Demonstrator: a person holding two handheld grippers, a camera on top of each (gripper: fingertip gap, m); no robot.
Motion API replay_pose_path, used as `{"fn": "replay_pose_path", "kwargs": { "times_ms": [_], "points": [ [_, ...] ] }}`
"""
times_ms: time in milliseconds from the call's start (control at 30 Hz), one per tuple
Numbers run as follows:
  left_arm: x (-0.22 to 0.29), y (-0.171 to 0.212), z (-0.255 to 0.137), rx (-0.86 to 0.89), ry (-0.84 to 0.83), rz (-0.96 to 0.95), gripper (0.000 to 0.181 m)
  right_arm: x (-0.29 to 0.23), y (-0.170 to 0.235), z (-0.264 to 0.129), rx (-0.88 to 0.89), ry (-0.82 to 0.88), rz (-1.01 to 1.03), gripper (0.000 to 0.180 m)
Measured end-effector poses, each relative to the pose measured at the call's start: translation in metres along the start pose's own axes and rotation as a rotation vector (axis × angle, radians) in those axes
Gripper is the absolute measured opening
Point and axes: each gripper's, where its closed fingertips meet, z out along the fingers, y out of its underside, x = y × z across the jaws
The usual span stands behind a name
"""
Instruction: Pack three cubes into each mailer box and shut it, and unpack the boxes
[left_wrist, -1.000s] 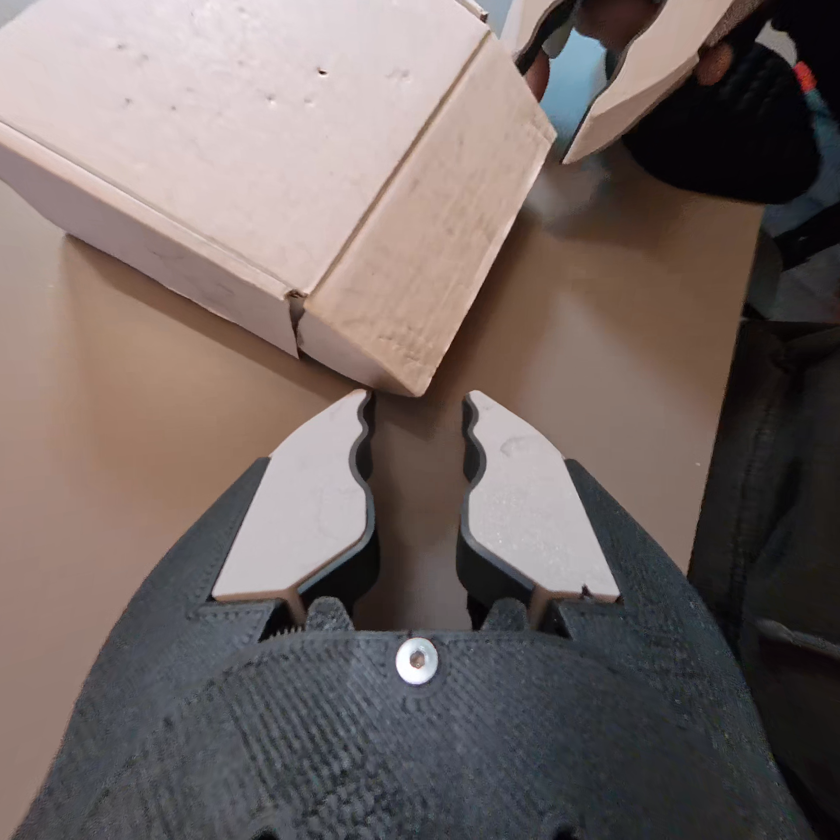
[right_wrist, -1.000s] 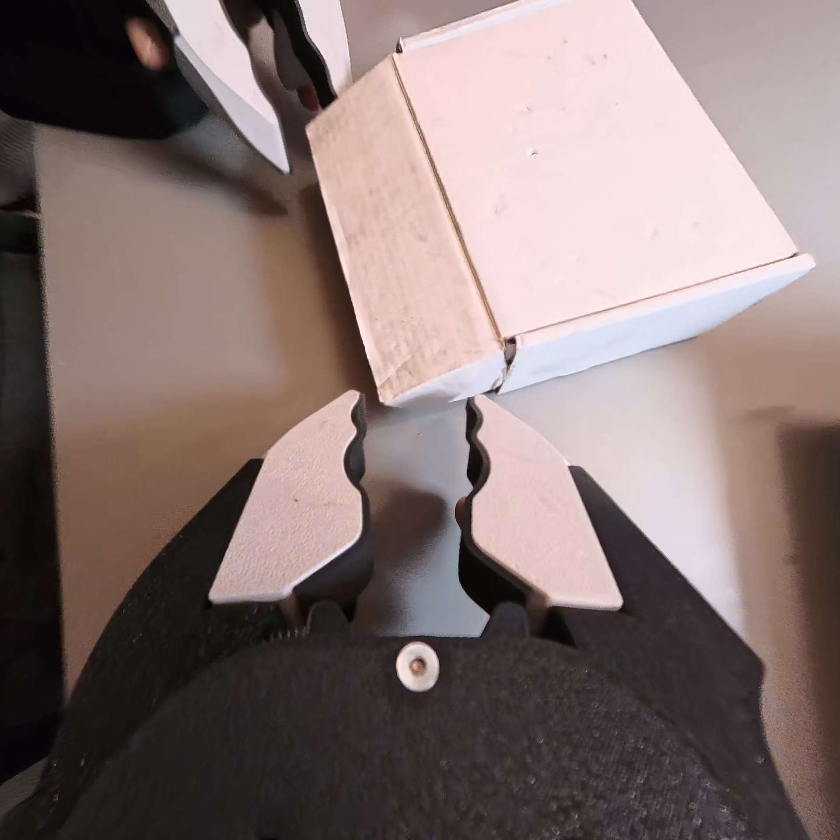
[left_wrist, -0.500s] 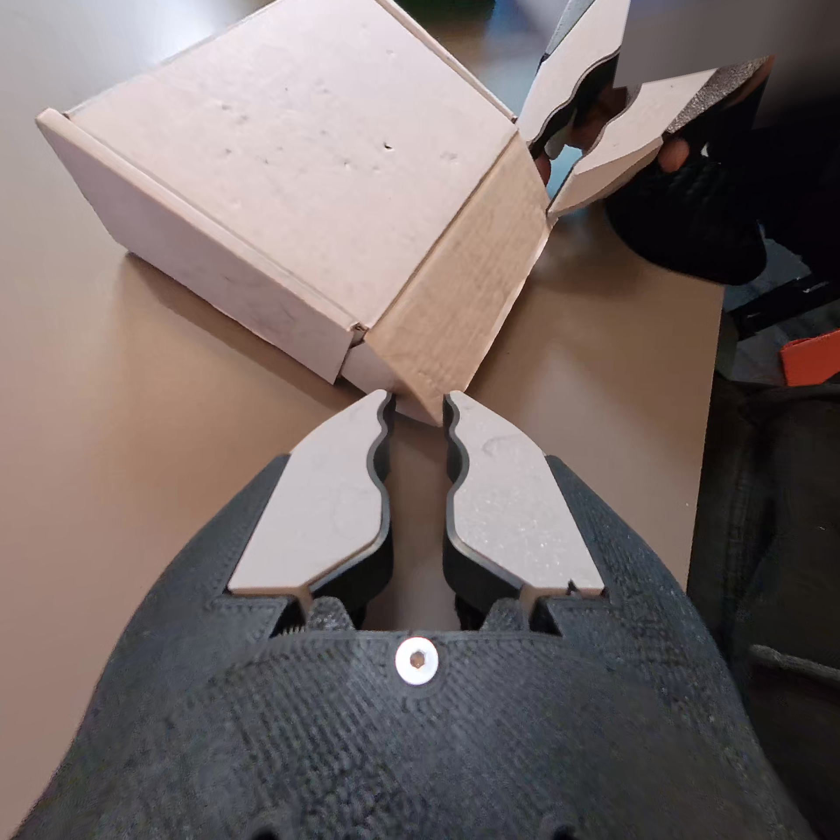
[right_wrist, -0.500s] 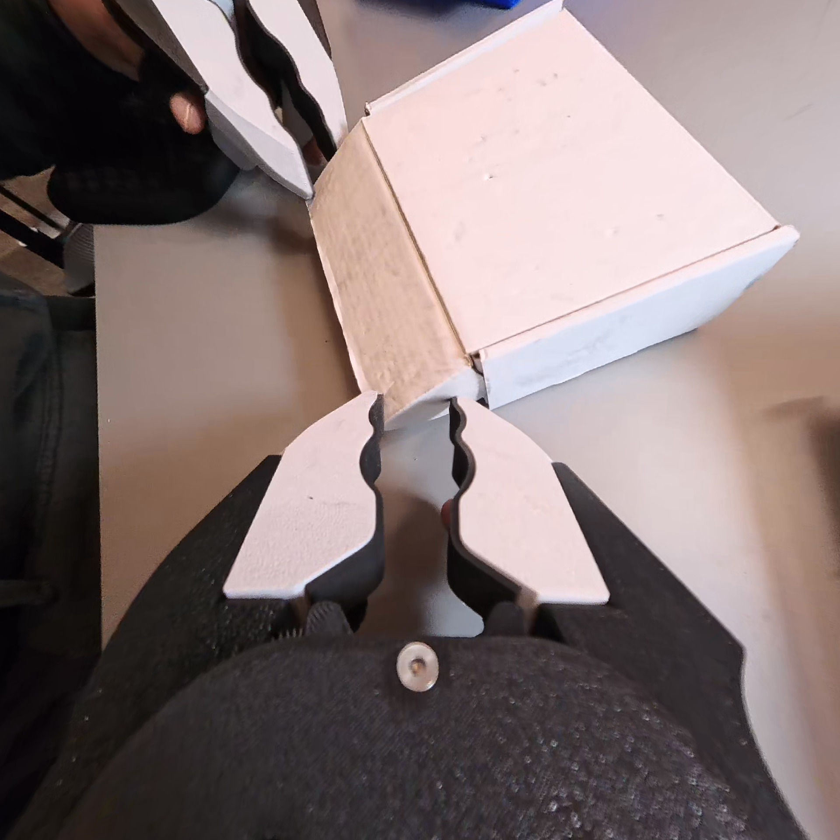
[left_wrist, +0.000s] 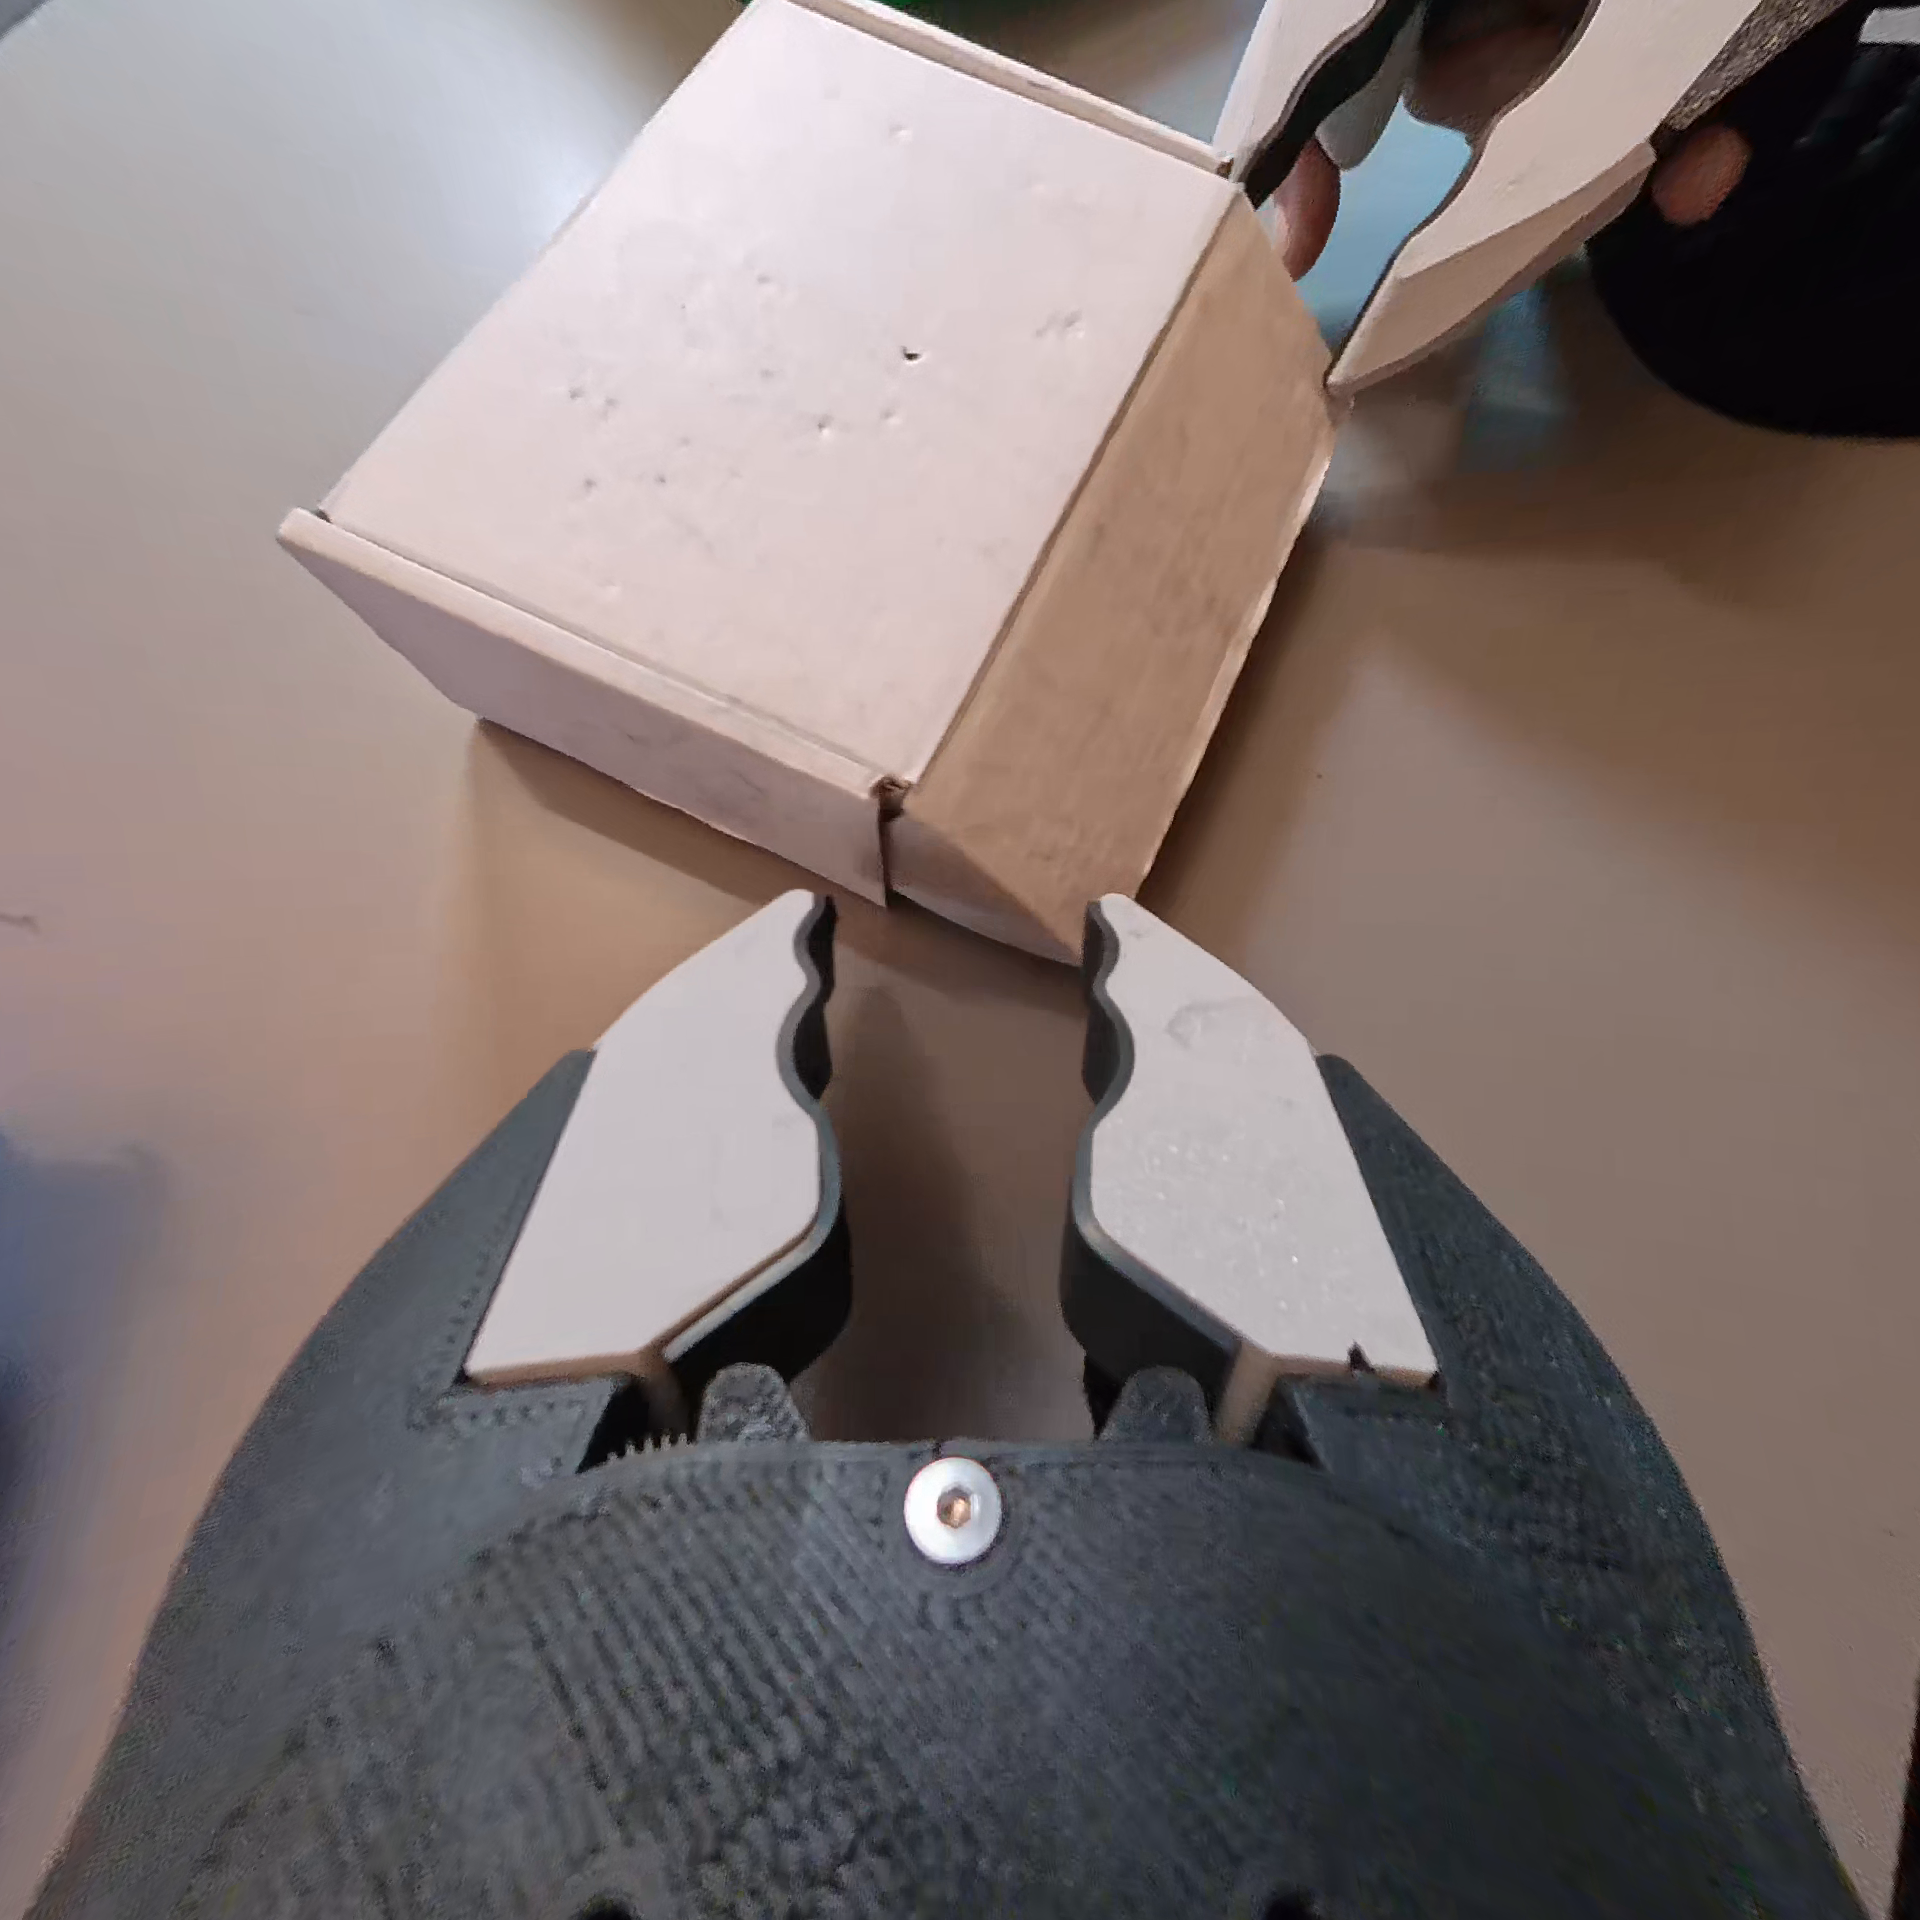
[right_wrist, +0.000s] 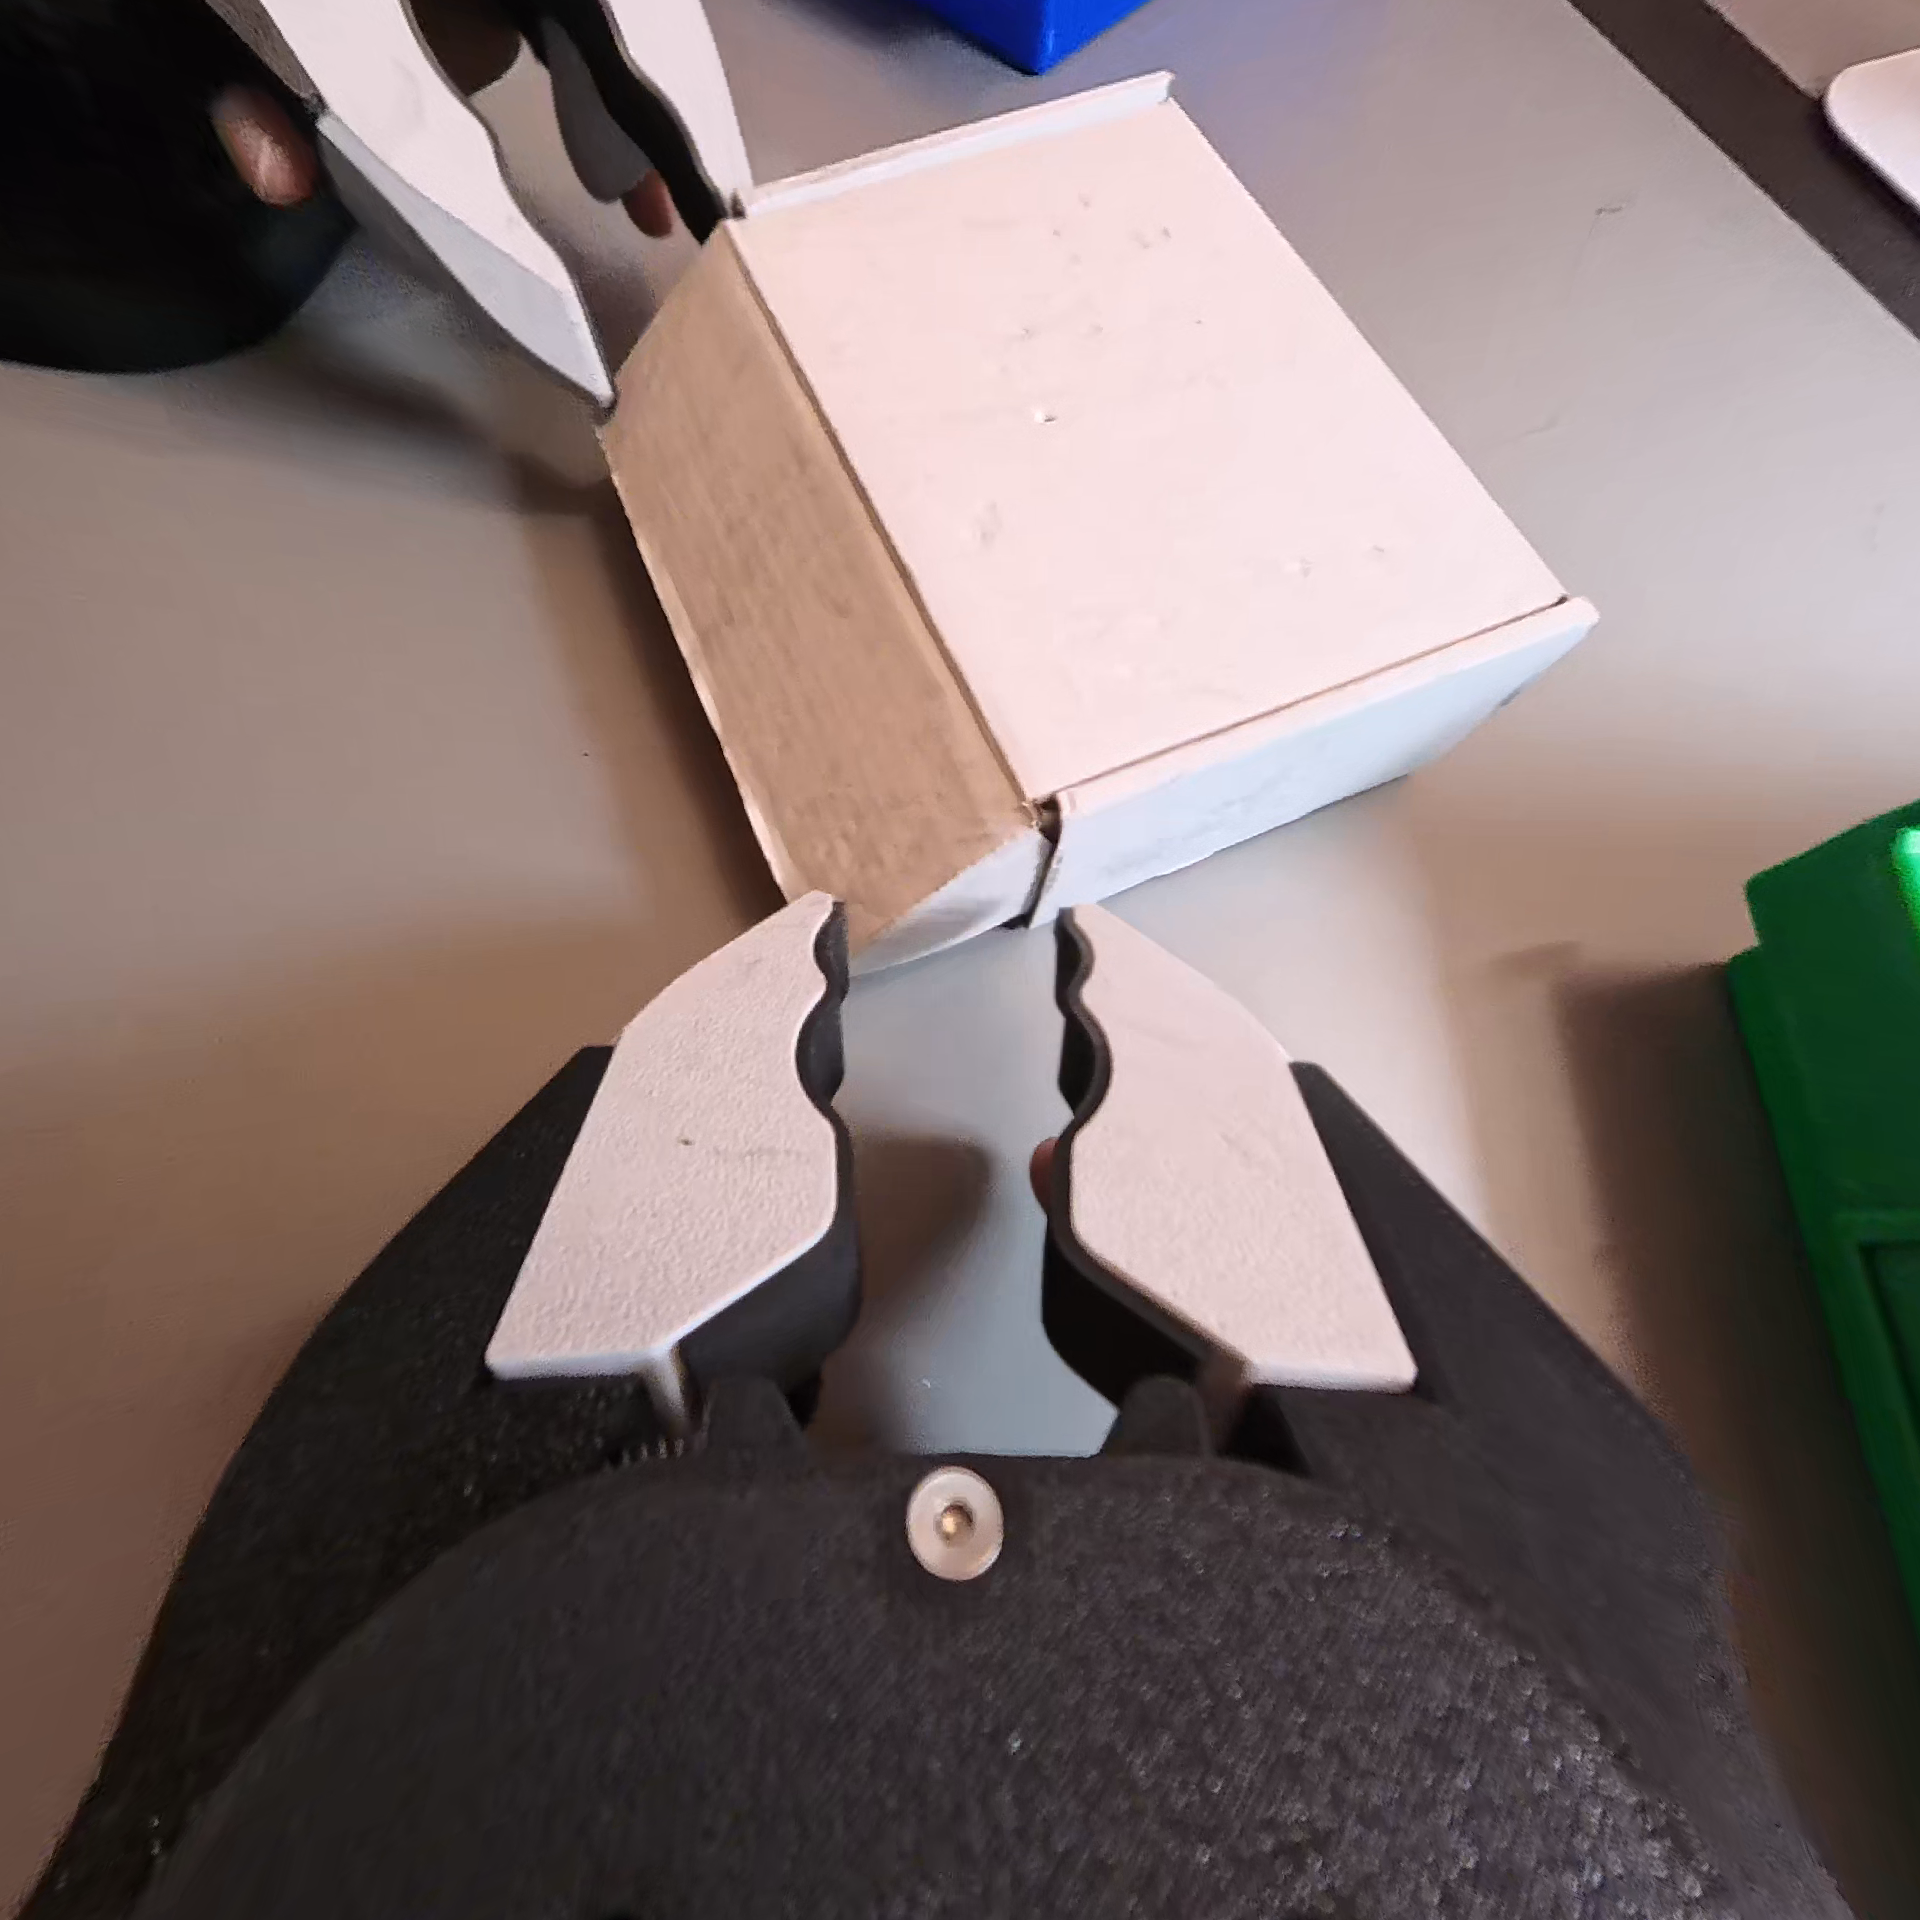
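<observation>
A closed white mailer box (left_wrist: 790, 416) sits on the tan table (left_wrist: 208, 935), its brown front flap between the two grippers. The left gripper (left_wrist: 958, 925) and right gripper (right_wrist: 943, 904), both parted and empty, flank opposite flap corners.

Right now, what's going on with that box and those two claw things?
A person holds a gripper in each hand and works on a closed cardboard box lying on the table. The left gripper and the right gripper are both open, one at each front corner of the box, gripping nothing. The front flap looks slightly lifted. A green block sits nearby.
</observation>
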Motion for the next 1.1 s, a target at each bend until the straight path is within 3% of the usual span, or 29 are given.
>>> {"fn": "replay_pose_path", "kwargs": {
  "times_ms": [33,133,267,467,767,1100],
  "points": [
    [-0.003,-0.001,0.000,0.005,-0.003,0.003,0.050,0.002,0.000,0.000,-0.003,0.001,0.000,0.043],
    [-0.006,-0.004,0.002,0.017,0.061,-0.010,0.069,0.007,0.000,0.002,-0.009,-0.032,-0.004,0.056],
    [-0.015,-0.010,0.011,0.042,0.118,0.026,0.075,0.010,0.000,0.010,-0.030,-0.137,-0.010,0.067],
    [-0.020,-0.008,0.020,0.037,0.146,0.152,0.067,0.015,0.001,0.018,-0.037,-0.197,-0.063,0.060],
    [-0.035,-0.008,0.028,0.061,-0.074,0.381,0.035,0.032,0.001,0.024,-0.063,0.011,-0.220,0.035],
    [-0.011,-0.001,0.023,0.036,-0.045,0.363,0.033,0.005,0.010,0.013,-0.093,0.042,-0.183,0.025]
  ]
}}
